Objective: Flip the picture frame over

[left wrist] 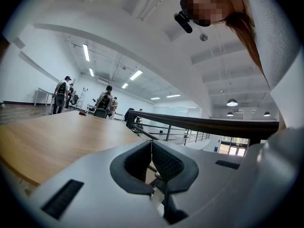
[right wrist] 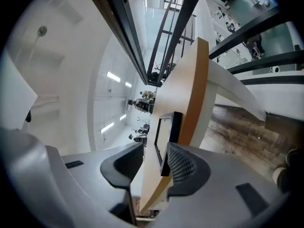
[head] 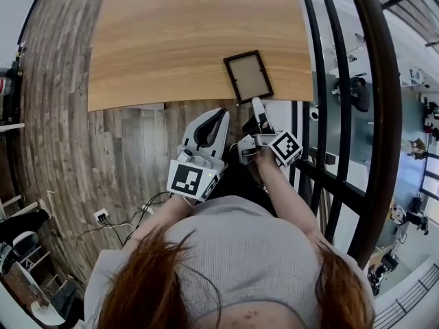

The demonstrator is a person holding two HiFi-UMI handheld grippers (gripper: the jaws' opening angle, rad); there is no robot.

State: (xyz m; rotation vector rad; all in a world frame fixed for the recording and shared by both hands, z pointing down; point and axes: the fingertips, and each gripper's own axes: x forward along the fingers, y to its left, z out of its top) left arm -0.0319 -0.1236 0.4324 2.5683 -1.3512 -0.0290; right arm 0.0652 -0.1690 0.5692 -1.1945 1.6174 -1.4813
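Observation:
The picture frame (head: 248, 76) has a black border and a pale panel and lies flat near the front right corner of the wooden table (head: 171, 40). My right gripper (head: 258, 105) is rolled on its side at the table's front edge, just in front of the frame. In the right gripper view its jaws (right wrist: 154, 167) stand open, with the table's edge (right wrist: 197, 94) and the near edge of the frame (right wrist: 164, 137) in the gap. The frame's edge lies close to one pad. My left gripper (head: 218, 116) hovers before the table's front edge, left of the frame, shut (left wrist: 152, 148) on nothing.
A black railing (head: 343, 115) runs along the right of the table, with a lower floor beyond it. Wooden floorboards lie under and left of the table, and cables (head: 103, 218) lie on them near the person. Several people (left wrist: 61, 94) stand far across the room.

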